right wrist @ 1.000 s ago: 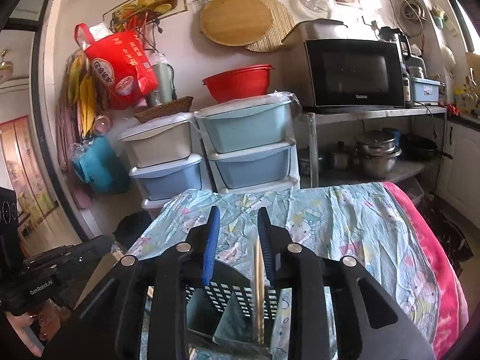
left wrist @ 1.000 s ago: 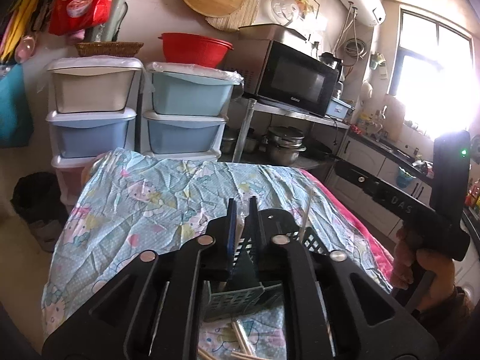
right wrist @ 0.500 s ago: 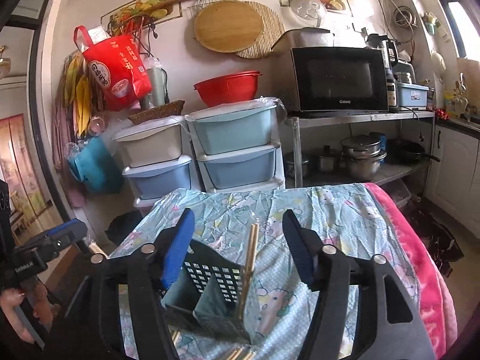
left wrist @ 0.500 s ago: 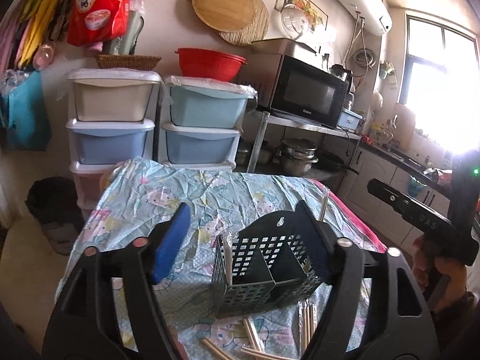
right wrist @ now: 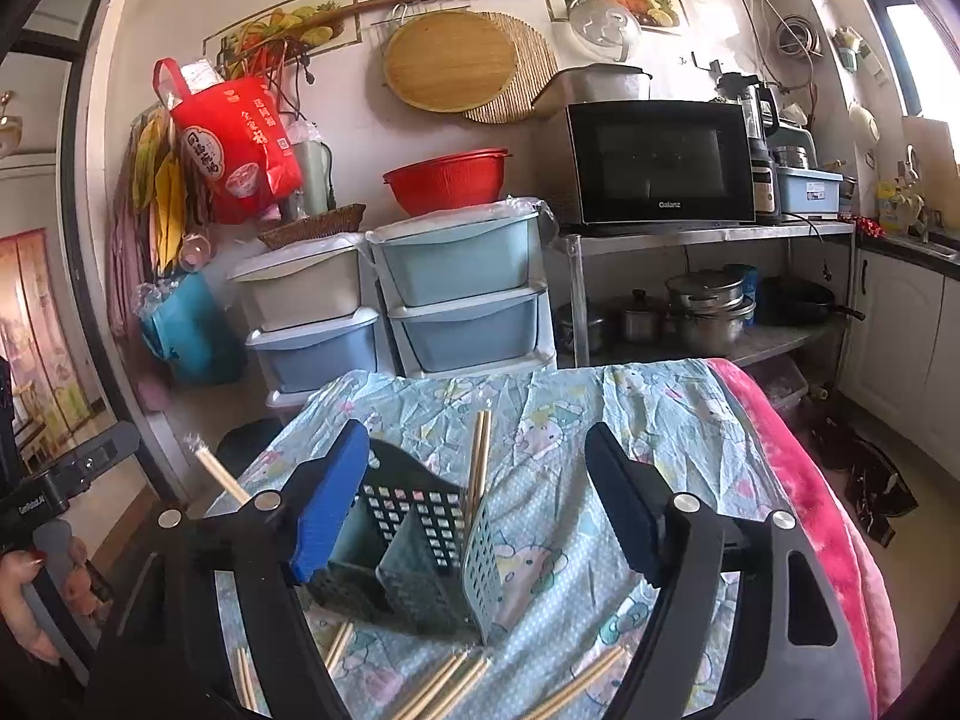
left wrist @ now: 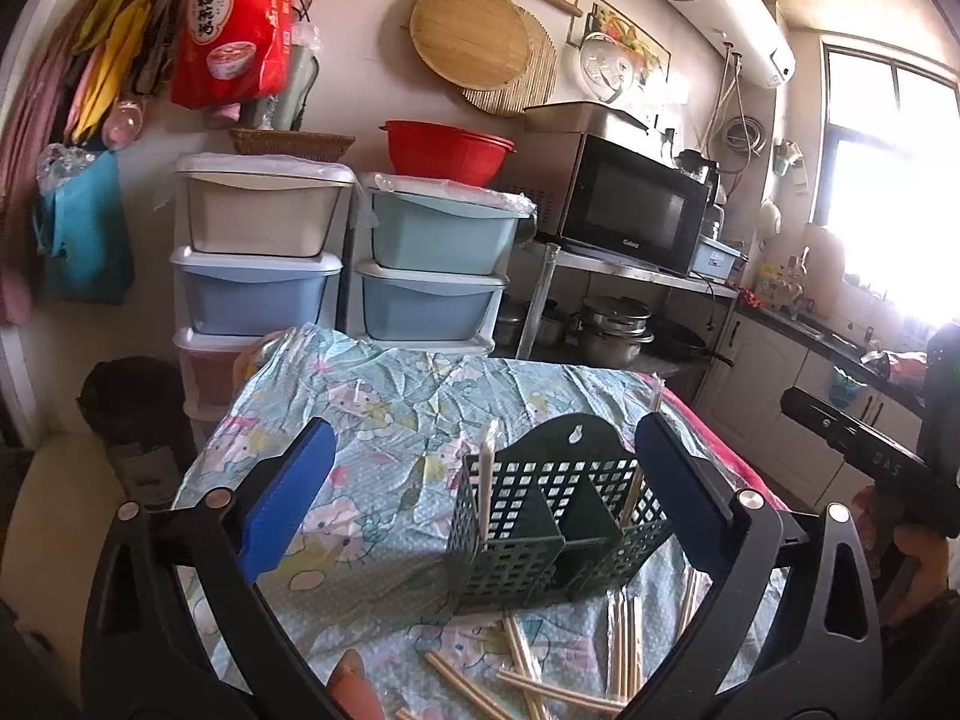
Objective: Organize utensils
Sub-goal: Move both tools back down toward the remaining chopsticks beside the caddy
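1. The left gripper point(left wrist: 480, 480) has its blue-padded jaws spread wide; they have just been opening, and nothing is pressed between the pads. The caddy point(left wrist: 558, 528) stands in the gap ahead of them, nearer the right-hand pad, apart from both.
2. The right gripper point(right wrist: 480, 510) also has its jaws apart, just opened, gripping nothing. In its view the caddy point(right wrist: 414, 546) sits low and left in the gap, with the left pad in front of its near corner; I cannot tell whether they touch.
3. The caddy is a dark green perforated box with a divider and a hang-tab at the back. One wrapped chopstick pair point(left wrist: 485, 480) stands upright in its left compartment; a bare pair point(right wrist: 478, 462) leans in the right one.
4. Loose chopsticks point(left wrist: 528, 660) lie scattered on the cloth just before the caddy, some wrapped, some bare.
5. The cloth point(left wrist: 384, 414) is a crumpled pale blue sheet with cartoon prints covering the table; a pink blanket point(right wrist: 810, 510) runs along its right edge.
6. Each view shows the other gripper held by a hand point(right wrist: 24, 600) at the frame's edge.
7. Beyond the table stand stacked plastic drawers point(left wrist: 258, 264), with a red basin point(left wrist: 447, 150) on top, a microwave point(left wrist: 636, 204) on a metal shelf, pots point(right wrist: 708, 306) beneath, round boards point(left wrist: 474, 42) on the wall, a red bag point(left wrist: 231, 24), and a bright window point(left wrist: 888, 180).
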A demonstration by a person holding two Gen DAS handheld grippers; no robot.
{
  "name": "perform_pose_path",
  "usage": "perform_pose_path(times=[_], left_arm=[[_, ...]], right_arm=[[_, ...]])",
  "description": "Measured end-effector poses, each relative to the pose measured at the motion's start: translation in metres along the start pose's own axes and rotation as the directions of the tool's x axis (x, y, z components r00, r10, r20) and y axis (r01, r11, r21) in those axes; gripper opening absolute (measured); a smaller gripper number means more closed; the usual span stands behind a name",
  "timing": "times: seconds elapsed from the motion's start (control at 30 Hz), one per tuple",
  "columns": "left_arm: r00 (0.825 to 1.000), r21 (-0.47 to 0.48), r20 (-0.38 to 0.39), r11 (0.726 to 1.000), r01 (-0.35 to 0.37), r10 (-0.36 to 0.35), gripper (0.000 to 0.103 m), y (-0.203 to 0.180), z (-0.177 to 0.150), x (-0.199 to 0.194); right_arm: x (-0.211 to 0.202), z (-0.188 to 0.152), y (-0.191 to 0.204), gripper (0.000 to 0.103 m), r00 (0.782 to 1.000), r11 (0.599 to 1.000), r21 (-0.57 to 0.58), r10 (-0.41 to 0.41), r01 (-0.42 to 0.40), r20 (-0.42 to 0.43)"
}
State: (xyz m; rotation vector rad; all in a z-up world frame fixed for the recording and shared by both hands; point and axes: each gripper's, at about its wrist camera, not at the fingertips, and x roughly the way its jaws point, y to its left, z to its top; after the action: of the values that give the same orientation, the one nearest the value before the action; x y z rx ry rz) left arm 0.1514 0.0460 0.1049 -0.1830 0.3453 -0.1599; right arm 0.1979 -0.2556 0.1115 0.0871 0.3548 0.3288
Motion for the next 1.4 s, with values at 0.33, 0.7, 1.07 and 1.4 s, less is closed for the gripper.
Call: perform_pose_path(times=[0.33, 0.7, 1.07, 1.4], left_arm=[[0.999, -0.008, -0.023, 0.999, -0.045, 0.045, 0.092, 0.009, -0.02, -0.013], [0.993, -0.04, -0.096, 0.996, -0.078, 0.074, 0.092, 0.023, -0.057, -0.019], [0.981, -0.061, -0.174, 0.994, -0.094, 0.082, 0.092, 0.029, -0.091, -0.017], [0.968, -0.088, -0.24, 0.991, -0.102, 0.078, 0.092, 0.038, -0.113, -0.016]], right_arm=[[-0.014, -0.019, 0.013, 0.073, 0.999, 0.999, -0.039, 0.02, -0.021, -0.026], [-0.015, -0.048, 0.039, 0.073, 0.995, 0.991, -0.119, 0.052, -0.063, -0.091], [-0.009, -0.076, 0.065, 0.073, 0.982, 0.973, -0.2, 0.084, -0.118, -0.17], [-0.002, -0.093, 0.087, 0.073, 0.965, 0.952, -0.249, 0.119, -0.177, -0.233]])
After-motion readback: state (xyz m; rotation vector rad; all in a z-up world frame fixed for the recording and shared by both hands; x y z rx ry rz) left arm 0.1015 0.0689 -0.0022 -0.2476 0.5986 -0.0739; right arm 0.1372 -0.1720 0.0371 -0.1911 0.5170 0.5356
